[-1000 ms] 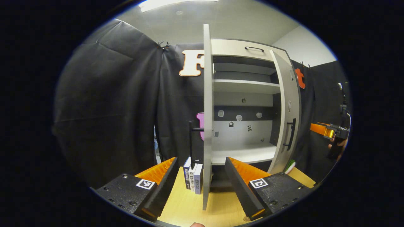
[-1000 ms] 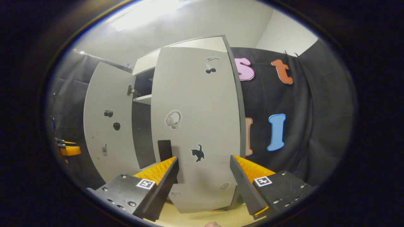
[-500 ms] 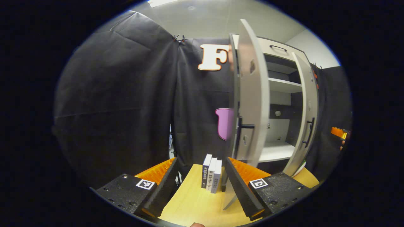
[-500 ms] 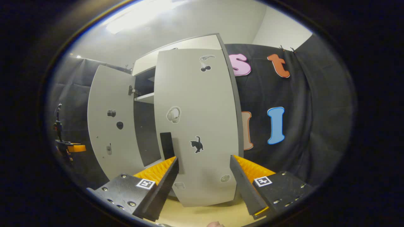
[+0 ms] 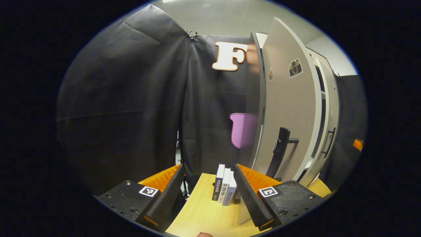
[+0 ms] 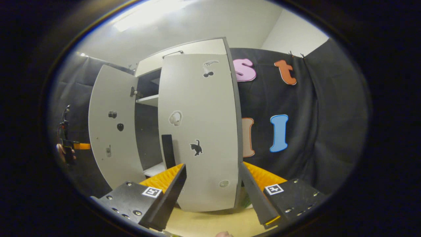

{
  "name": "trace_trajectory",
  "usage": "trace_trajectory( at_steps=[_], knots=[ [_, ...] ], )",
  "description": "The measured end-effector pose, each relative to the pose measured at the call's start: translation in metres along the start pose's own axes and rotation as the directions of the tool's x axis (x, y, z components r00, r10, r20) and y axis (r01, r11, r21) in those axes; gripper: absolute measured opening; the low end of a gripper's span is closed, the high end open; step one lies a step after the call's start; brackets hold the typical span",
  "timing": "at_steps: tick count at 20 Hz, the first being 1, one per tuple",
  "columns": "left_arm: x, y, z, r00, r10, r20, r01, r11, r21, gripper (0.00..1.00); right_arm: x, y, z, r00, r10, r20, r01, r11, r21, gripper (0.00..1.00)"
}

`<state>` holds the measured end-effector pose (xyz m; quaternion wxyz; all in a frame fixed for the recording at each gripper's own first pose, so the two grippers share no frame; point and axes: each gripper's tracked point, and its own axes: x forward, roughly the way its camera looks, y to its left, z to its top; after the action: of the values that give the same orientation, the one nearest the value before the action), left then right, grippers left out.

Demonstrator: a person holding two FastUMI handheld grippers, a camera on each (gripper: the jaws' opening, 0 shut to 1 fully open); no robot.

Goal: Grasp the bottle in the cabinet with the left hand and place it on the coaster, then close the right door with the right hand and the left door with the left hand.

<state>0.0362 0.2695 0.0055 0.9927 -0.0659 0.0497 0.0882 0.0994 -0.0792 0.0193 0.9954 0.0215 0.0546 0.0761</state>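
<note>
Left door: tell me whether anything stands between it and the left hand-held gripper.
Nothing visible does. In the left gripper view the left hand-held gripper, open and empty, has the left door just ahead to its right. The books stand on the table between its fingers, left of the door.

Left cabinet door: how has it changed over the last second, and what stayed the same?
The left door has swung toward closed: its edge faced the left gripper's camera, now its outer face does. The right door stays ajar. Both grippers, including the right gripper, remain open and empty; the books stand unmoved.

Cabinet interior [image 5: 320,108] mostly behind doors
</note>
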Motion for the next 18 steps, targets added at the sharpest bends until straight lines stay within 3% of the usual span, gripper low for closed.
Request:
trace_trajectory(
  at_steps=[3,4,6,9,10,13,14,15,17,18],
  knots=[
    [0.013,-0.012,0.003,0.999,-0.048,-0.008,0.048,0.999,-0.019,0.95,-0.007,-0.009,0.002,0.999,-0.036,0.006,0.036,0.999,-0.015,0.98],
    [0.018,-0.017,0.006,0.998,-0.063,-0.008,0.063,0.998,-0.018,0.91,-0.008,-0.011,0.005,0.999,-0.042,0.016,0.042,0.999,-0.006,0.98],
    [0.025,-0.027,0.012,0.996,-0.086,-0.003,0.086,0.996,0.0,0.95,-0.011,-0.006,0.011,0.999,-0.026,0.038,0.025,0.999,0.028,0.98],
    [0.031,-0.044,0.023,0.991,-0.134,0.019,0.133,0.99,0.04,0.91,-0.016,-0.014,0.021,0.995,-0.059,0.076,0.055,0.997,0.05,0.98],
    [0.033,-0.051,0.022,0.988,-0.153,0.017,0.152,0.987,0.05,0.95,-0.017,-0.015,0.022,0.995,-0.063,0.078,0.06,0.997,0.049,0.98],
    [0.036,-0.05,0.029,0.99,-0.137,0.04,0.133,0.986,0.104,0.89,-0.018,-0.014,0.021,0.996,-0.058,0.066,0.055,0.998,0.035,0.98],
    [0.035,-0.053,0.029,0.989,-0.139,0.041,0.135,0.986,0.097,0.92,-0.019,-0.016,0.022,0.996,-0.064,0.067,0.062,0.998,0.031,0.98],
    [0.036,-0.056,0.028,0.988,-0.152,0.035,0.149,0.986,0.079,0.87,-0.02,-0.016,0.021,0.996,-0.065,0.068,0.063,0.998,0.031,0.98],
    [0.035,-0.066,0.023,0.983,-0.184,0.015,0.183,0.982,0.05,0.87,-0.022,-0.016,0.023,0.995,-0.069,0.073,0.066,0.997,0.033,0.98],
    [0.033,-0.07,0.025,0.981,-0.194,0.015,0.193,0.98,0.049,0.9,-0.022,-0.018,0.023,0.994,-0.075,0.073,0.073,0.997,0.029,0.98]
  ],
)
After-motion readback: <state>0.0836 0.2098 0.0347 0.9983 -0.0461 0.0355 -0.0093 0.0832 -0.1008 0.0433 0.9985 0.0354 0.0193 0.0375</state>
